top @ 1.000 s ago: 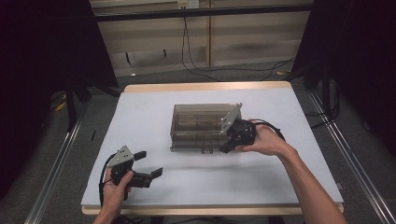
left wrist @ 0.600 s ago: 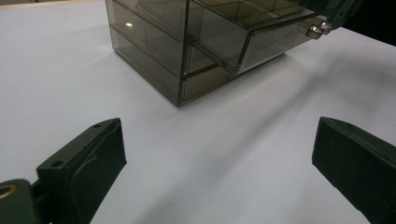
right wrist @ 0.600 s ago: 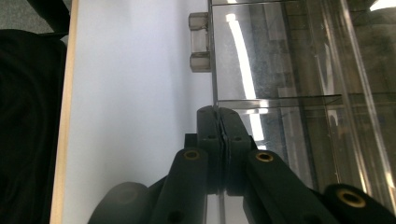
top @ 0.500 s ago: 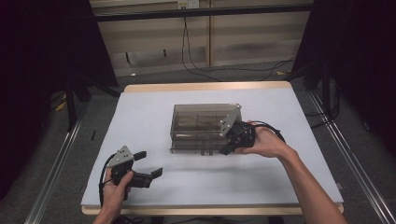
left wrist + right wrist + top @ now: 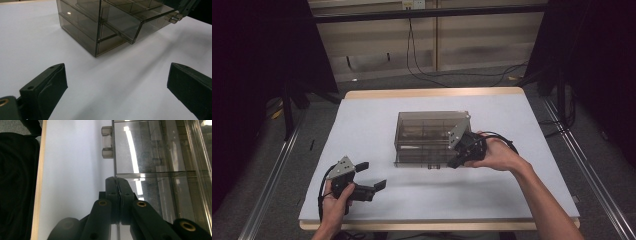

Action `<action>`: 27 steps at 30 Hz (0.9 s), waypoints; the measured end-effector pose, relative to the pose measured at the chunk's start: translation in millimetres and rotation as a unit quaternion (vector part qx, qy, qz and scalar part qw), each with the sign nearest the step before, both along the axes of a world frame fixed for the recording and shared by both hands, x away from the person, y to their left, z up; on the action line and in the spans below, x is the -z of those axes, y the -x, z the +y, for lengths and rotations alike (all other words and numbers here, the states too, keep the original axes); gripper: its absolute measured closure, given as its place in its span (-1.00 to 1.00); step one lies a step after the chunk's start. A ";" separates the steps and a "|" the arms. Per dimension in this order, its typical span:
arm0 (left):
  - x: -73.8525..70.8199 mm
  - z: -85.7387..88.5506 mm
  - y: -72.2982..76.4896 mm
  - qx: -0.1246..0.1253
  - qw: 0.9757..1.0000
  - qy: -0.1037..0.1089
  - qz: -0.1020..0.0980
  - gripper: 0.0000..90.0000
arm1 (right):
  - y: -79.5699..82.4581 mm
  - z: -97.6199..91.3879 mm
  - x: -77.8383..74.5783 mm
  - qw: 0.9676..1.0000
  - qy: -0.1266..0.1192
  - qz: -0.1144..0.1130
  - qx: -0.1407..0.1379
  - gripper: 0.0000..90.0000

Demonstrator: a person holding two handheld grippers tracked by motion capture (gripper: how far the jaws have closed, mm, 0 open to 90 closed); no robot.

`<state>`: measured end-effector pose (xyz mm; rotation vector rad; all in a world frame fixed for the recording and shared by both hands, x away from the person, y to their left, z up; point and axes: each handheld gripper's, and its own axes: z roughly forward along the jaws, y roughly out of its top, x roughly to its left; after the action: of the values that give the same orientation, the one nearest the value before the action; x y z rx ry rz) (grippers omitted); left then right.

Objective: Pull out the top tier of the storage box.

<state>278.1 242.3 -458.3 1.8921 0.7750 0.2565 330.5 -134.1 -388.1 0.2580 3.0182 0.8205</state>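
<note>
Bench, white top with a light wood edge, grey floor around it, dark cables lying on the floor behind. Smoky clear plastic drawer unit sits about mid-bench, slightly right of centre, front facing the person. In the left gripper view the unit is up top with one drawer pulled partway out of the body, a small clear knob at its front corner near the far gripper.

Right gripper at the unit's front right corner, right hand wrapped round it, grey plate on top tilted against the unit. In the right gripper view its jaws are clenched flat together, pads meeting, tips right at the edge of a drawer front; cannot tell whether anything thin is pinched between them. A clear handle on the neighbouring drawer front sits just beyond, apart from the jaws.

Left gripper near the front left of the bench, well apart from the unit, held in the left hand. Jaws released, spread wide, bare white bench between them, pointing toward the unit.
</note>
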 end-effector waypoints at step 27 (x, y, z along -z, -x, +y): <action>0.0 0.1 0.2 -0.001 1.000 0.000 0.000 -0.94 | 8.7 -0.1 0.5 1.000 0.002 -0.001 -0.006 0.97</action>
<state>277.9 242.4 -458.3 1.8904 0.7779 0.2576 321.7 -134.2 -388.6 0.2394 3.0226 0.8158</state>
